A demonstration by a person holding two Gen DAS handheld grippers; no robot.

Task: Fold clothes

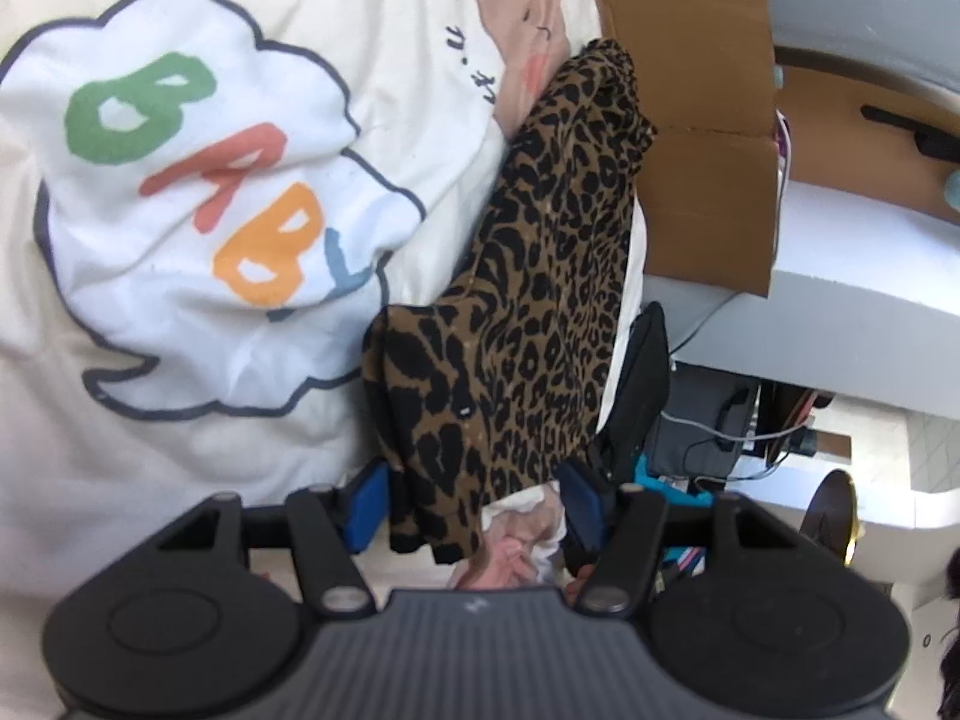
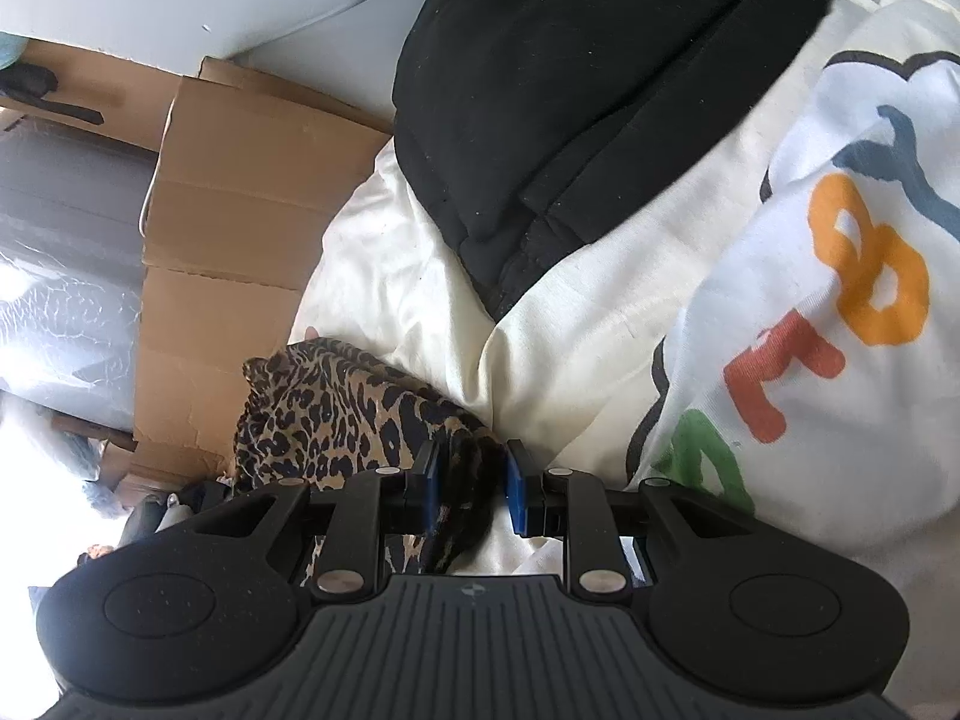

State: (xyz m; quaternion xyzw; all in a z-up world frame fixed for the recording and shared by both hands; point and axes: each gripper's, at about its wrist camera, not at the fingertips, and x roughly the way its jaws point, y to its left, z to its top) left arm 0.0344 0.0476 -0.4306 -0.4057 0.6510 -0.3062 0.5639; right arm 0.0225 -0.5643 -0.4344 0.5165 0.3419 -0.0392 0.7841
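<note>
A leopard-print garment (image 1: 540, 252) lies as a long crumpled strip along the right edge of the bed. Its near end runs between the fingers of my left gripper (image 1: 474, 504). Those jaws stand wide and open, with the blue pads (image 1: 367, 504) clear of the cloth on both sides. In the right wrist view the other end of the leopard garment (image 2: 336, 414) bunches up and passes between the fingers of my right gripper (image 2: 472, 486). Those jaws are narrowly open, the cloth lying loose between the blue pads (image 2: 515, 489).
The bed carries a cream duvet with a white cloud print reading BABY (image 1: 198, 192). A black garment (image 2: 588, 78) lies at the far side and a pink garment (image 1: 528, 12) near the cardboard box (image 1: 696, 120). A black bag (image 1: 645, 384) and cables sit beyond the bed's edge.
</note>
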